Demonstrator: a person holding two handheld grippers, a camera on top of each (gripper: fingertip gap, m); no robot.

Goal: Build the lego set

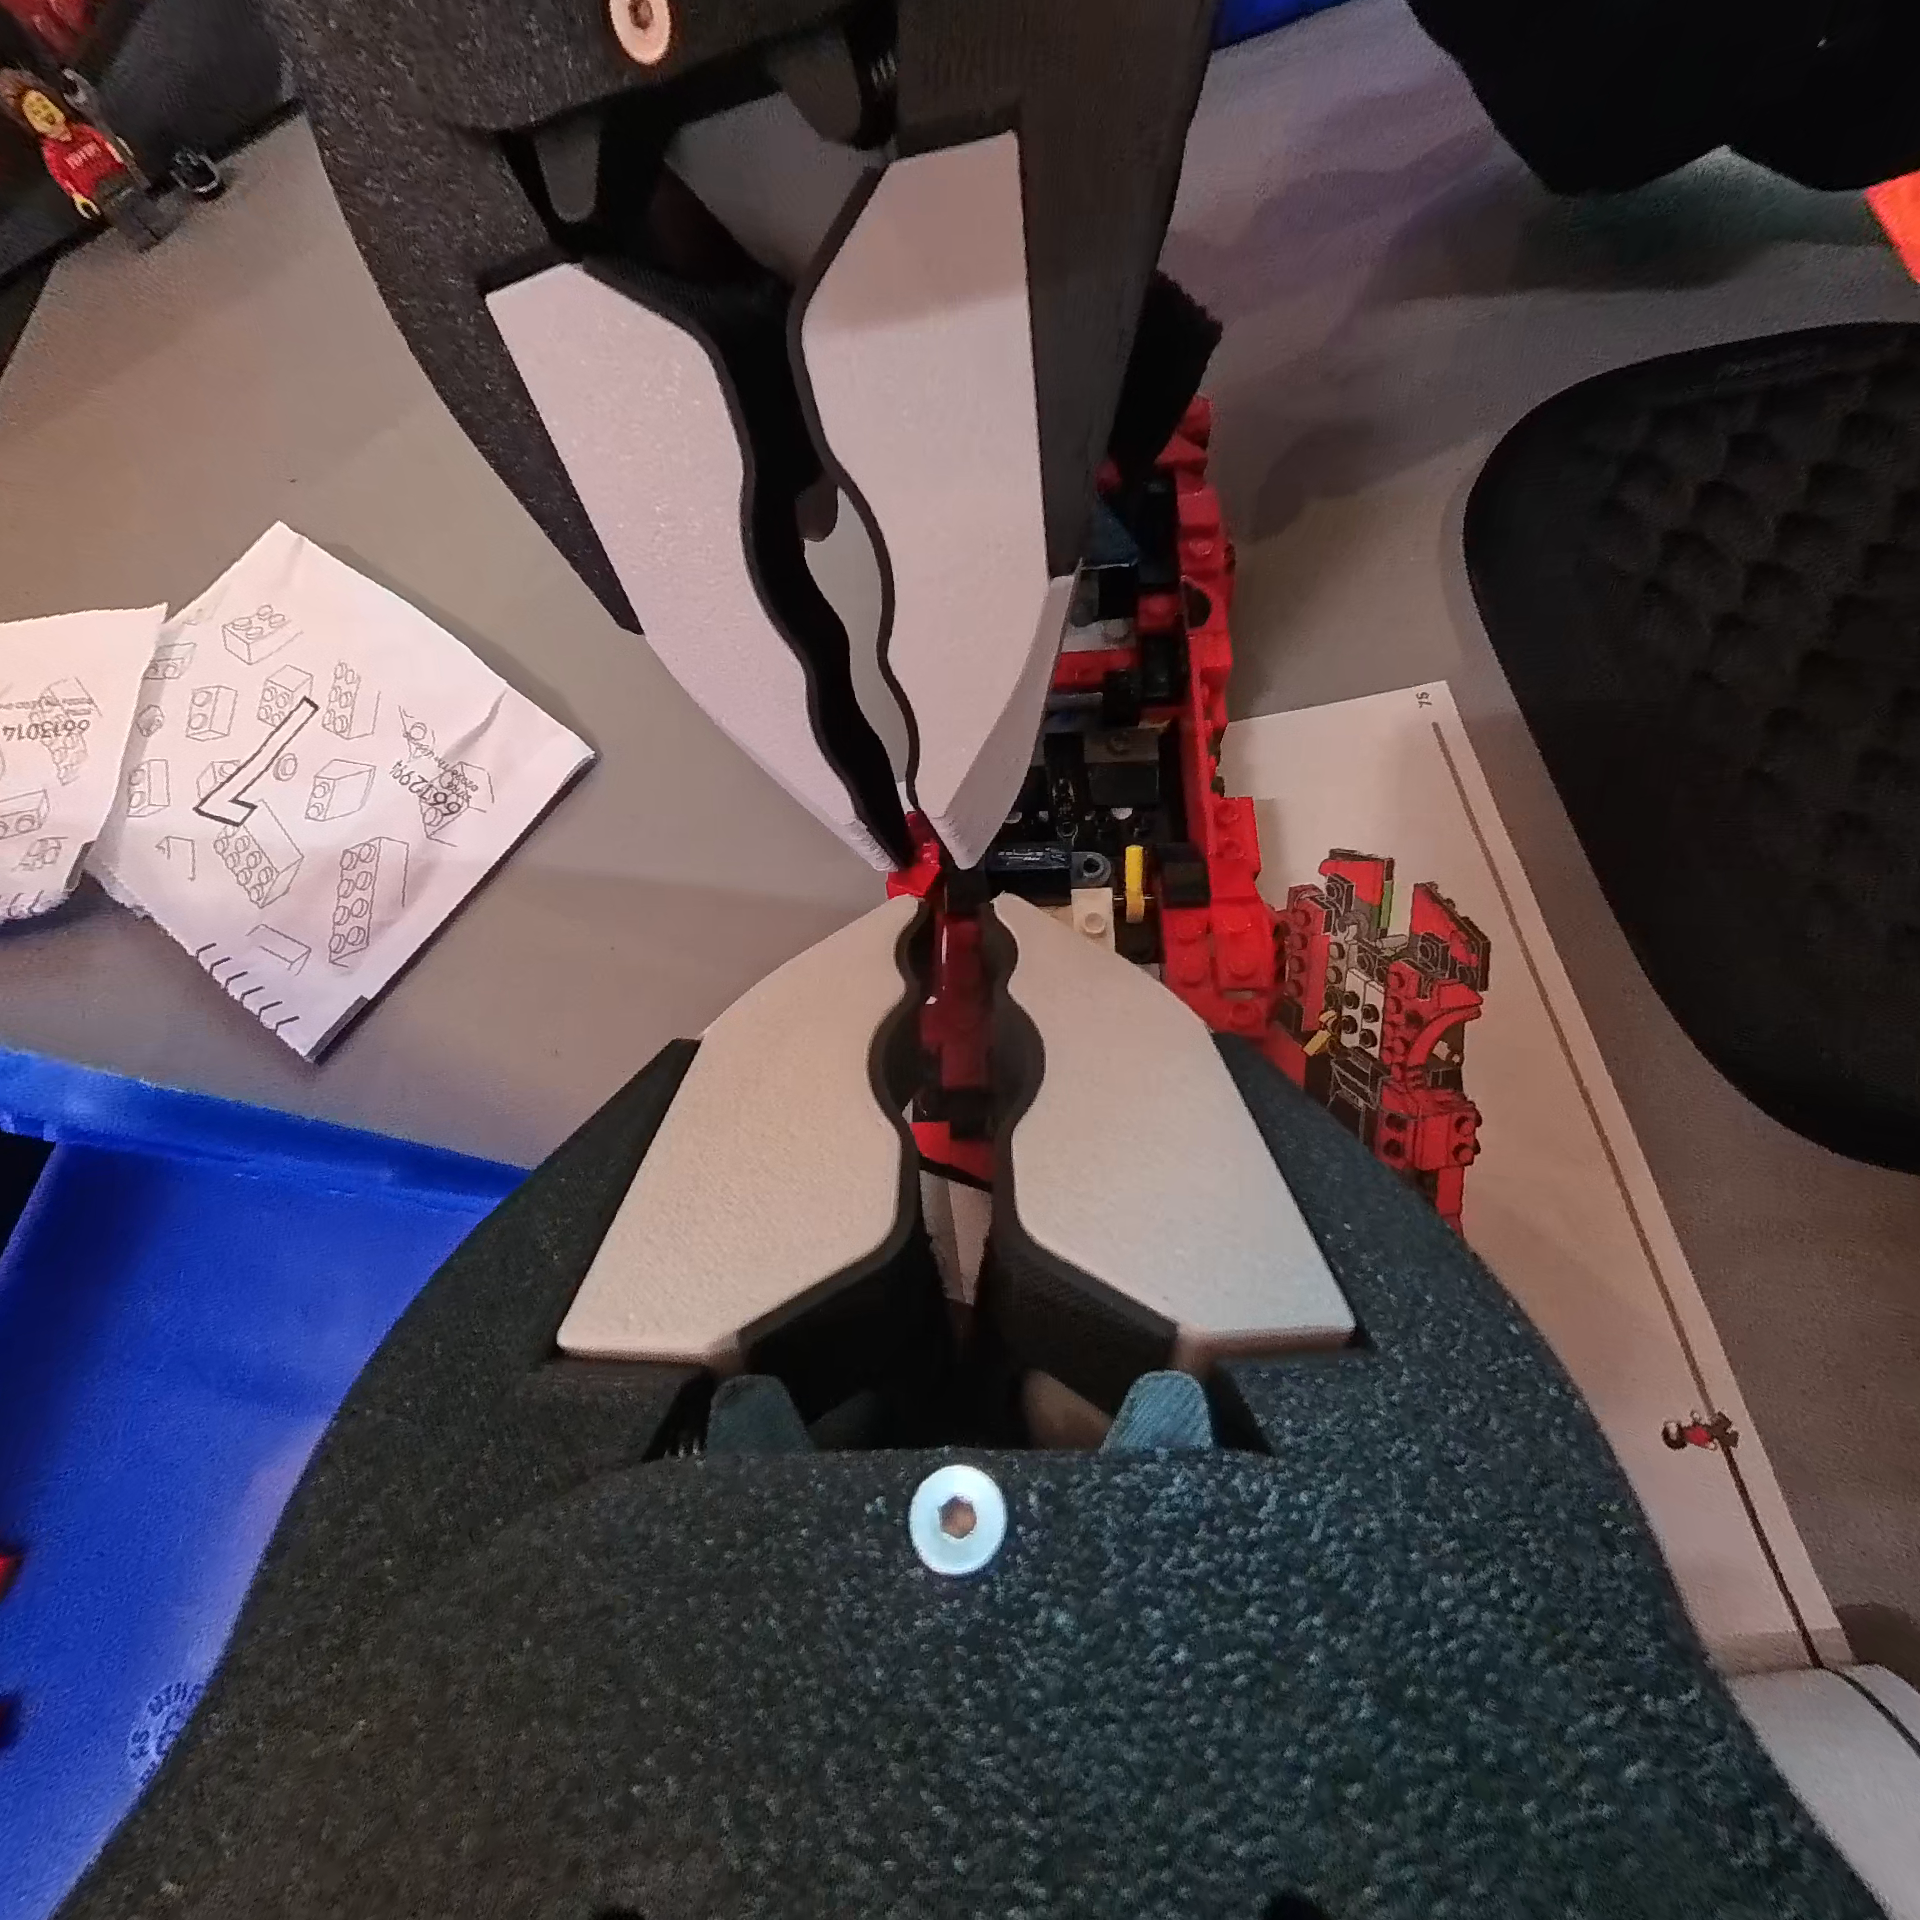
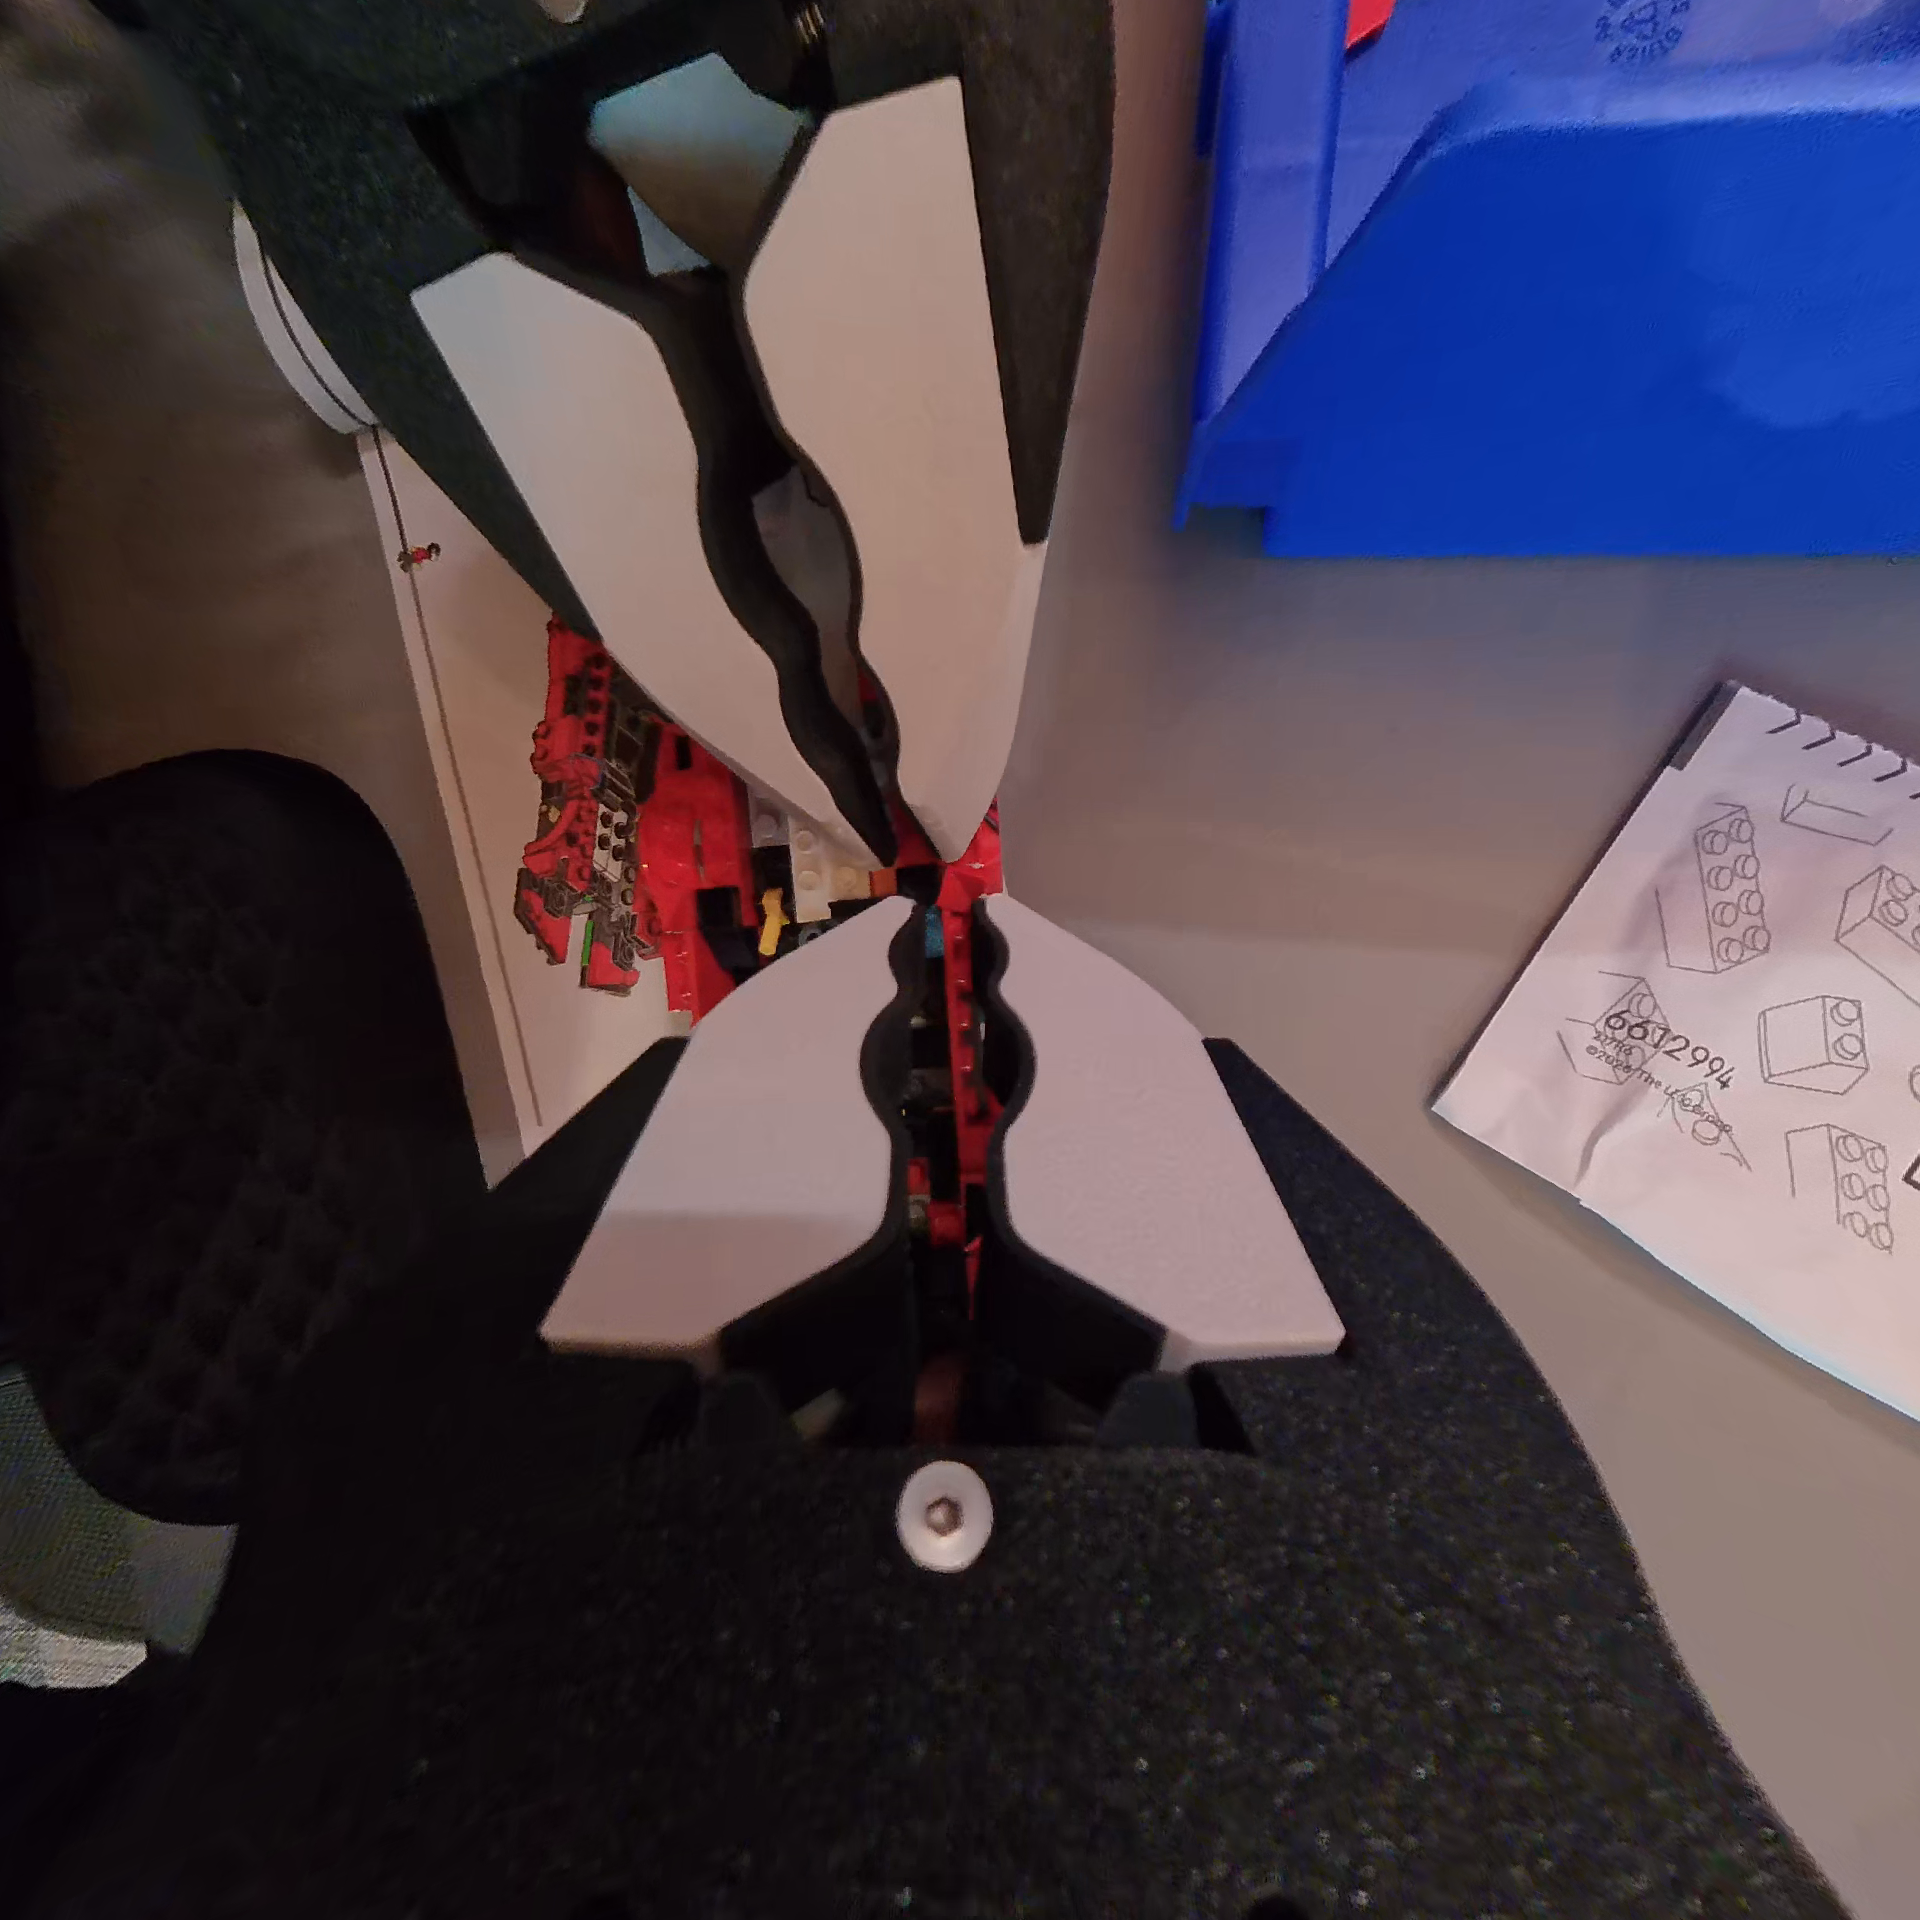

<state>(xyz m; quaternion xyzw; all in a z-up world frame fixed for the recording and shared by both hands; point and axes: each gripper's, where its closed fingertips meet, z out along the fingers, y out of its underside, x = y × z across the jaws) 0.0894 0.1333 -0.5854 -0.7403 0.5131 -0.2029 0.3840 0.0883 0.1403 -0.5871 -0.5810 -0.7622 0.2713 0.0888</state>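
Observation:
A half-built red and black lego car (image 1: pixel 1195 831) lies on the grey table, partly over the open instruction booklet (image 1: pixel 1507 790). My left gripper (image 1: pixel 956 909) reaches in from below, its jaws nearly closed around the car's near red edge. My right gripper (image 1: pixel 928 857) comes from the far side, tip to tip with the left, pinching a small red piece (image 1: pixel 916 871) at that same edge. In the right wrist view my right gripper (image 2: pixel 948 906) meets my left gripper (image 2: pixel 920 857) over the car (image 2: pixel 707 862). The contact point is mostly hidden by the fingers.
Torn white paper bags (image 1: pixel 312 769) lie to the left. A blue bin (image 1: pixel 208 1351) stands at the near left and also shows in the right wrist view (image 2: pixel 1558 364). A minifigure (image 1: pixel 73 156) stands far left. A black padded object (image 1: pixel 1745 675) borders the booklet. The grippers are tip to tip, or close to it.

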